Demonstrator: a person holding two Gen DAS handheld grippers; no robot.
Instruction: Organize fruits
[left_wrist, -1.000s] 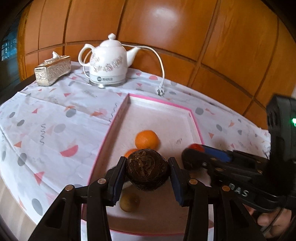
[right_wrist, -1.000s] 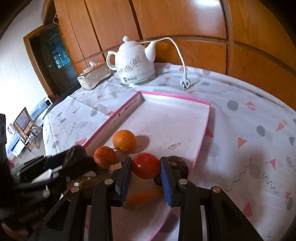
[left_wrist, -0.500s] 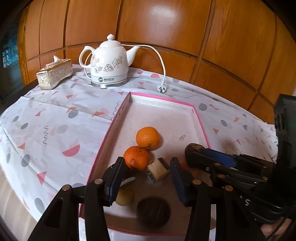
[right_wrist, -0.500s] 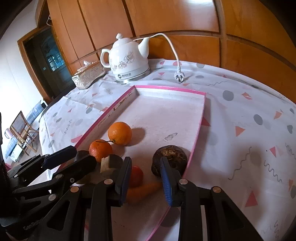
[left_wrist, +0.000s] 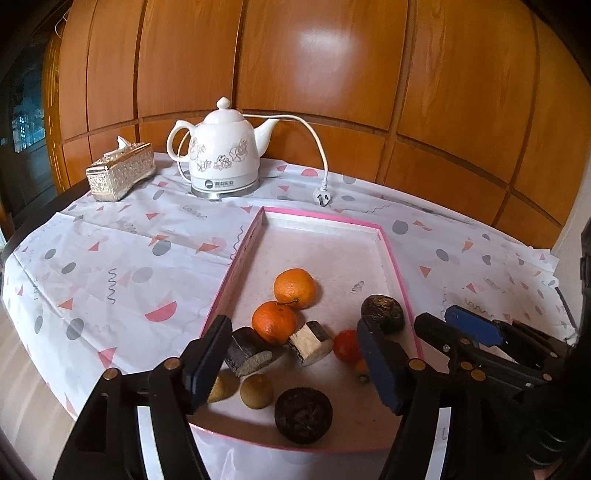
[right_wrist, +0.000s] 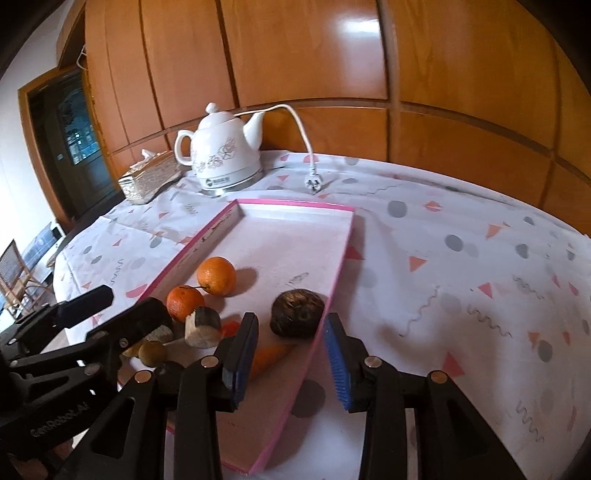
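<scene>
Dark round fruit (left_wrist: 303, 415) below left fingers (left_wrist: 207, 360)

A patterned tablecloth (left_wrist: 122, 258) covers the surface; on it lie a pink-rimmed tray (left_wrist: 236, 254), a white kettle (left_wrist: 221, 155) and a tissue box (left_wrist: 120, 171).

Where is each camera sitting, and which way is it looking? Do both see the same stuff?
Left wrist view: on the left tool, looking forward and down at the pink-rimmed tray; its own two opening fingers show, nothing between them, and the right tool enters at right.
Right wrist view: on the right tool, looking down over the tray's right rim; its opening fingers grip nothing, and the left tool shows at left.
Both see: the two oranges, white kettle, tissue box.
</scene>
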